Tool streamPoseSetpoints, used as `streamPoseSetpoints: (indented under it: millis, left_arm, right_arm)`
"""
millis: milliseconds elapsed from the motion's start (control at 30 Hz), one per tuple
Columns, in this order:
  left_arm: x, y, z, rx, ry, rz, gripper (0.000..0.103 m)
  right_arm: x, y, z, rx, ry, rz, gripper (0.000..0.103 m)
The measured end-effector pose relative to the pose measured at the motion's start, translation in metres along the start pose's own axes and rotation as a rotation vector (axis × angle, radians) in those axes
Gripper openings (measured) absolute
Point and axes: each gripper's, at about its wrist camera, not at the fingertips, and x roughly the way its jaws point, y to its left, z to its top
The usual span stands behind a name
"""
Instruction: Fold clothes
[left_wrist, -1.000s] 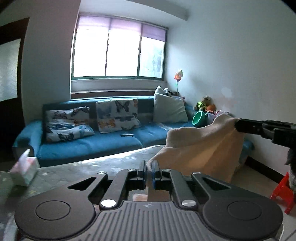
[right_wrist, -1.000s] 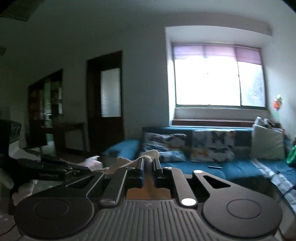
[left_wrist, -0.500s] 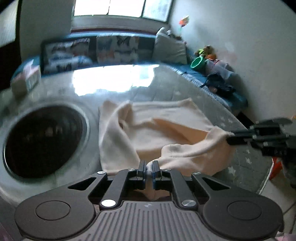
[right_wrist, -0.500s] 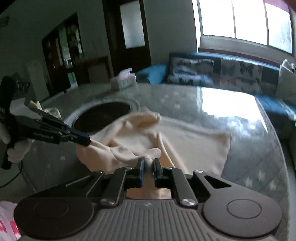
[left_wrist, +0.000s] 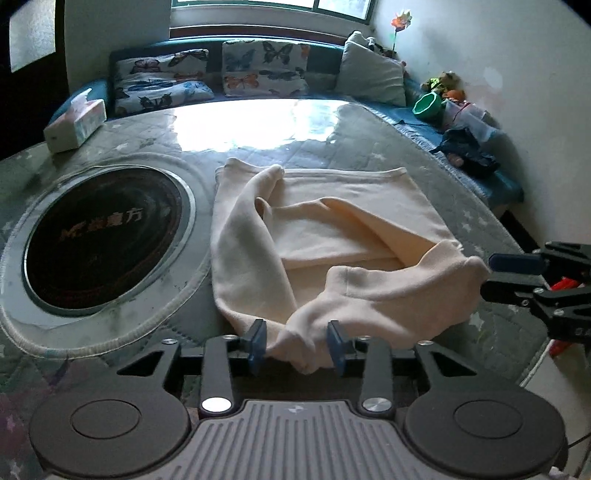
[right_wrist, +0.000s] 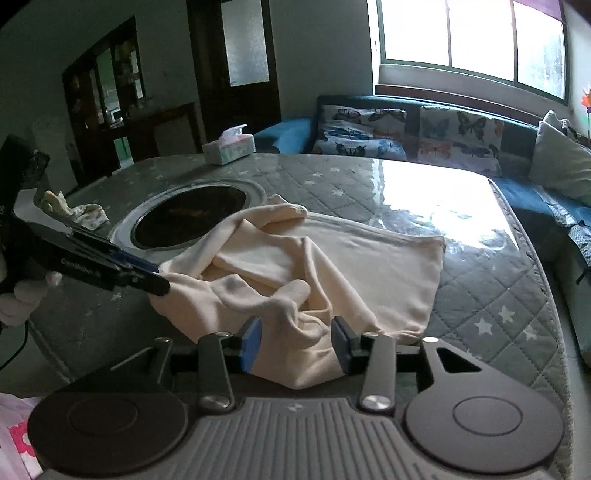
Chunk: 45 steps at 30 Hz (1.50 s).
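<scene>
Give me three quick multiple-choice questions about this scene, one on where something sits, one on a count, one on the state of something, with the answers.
1. Where is the tissue box?
A. on the table's far corner beyond the dark round inset
B. on the sofa
C. on the garment

2. How many butterfly-print cushions lie on the sofa?
A. one
B. two
C. four

3. How do the left gripper and right gripper stand?
A. both clamped shut on cloth
B. both open, with the cream garment lying loose between the fingers
C. one open, one shut

Answers: 1 A, it stands on the quilted table. 2 B, two are side by side. 3 B, a wide gap shows in each.
</scene>
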Motion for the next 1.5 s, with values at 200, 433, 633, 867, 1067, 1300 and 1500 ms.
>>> streamPoseSetpoints:
  millis: [200,433,633,867,1067,1300,1500]
  left_arm:
    - [-0.003,-0.004,-0.009,0.0,0.009,0.021,0.051]
    - [-0.01,-0.007,-0.018,0.011,0.019,0.04,0.061]
    - [-0.015,-0.011,-0.024,0.021,0.014,0.05,0.072]
    - [-0.021,-0.011,-0.028,0.016,-0.003,0.062,0.088]
    - [-0.024,-0.011,-0.031,0.012,-0.016,0.074,0.097]
    - [-0.025,-0.01,-0.032,0.004,-0.026,0.096,0.103]
    - [-0.026,-0.01,-0.032,0.008,-0.033,0.116,0.103]
  right_arm:
    - [0.0,0.012,-0.002,-0.015,-0.011,0.008,0.061]
    - [-0.001,0.031,-0.004,-0.026,-0.033,0.018,0.075]
    - [-0.004,0.043,-0.005,-0.034,-0.05,0.022,0.085]
    - [-0.008,0.052,-0.008,-0.034,-0.075,0.01,0.1]
    - [-0.01,0.056,-0.009,-0.029,-0.086,-0.009,0.103]
    - [-0.008,0.056,-0.009,-0.013,-0.083,-0.018,0.103]
    - [-0.006,0.057,-0.009,-0.003,-0.077,-0.026,0.103]
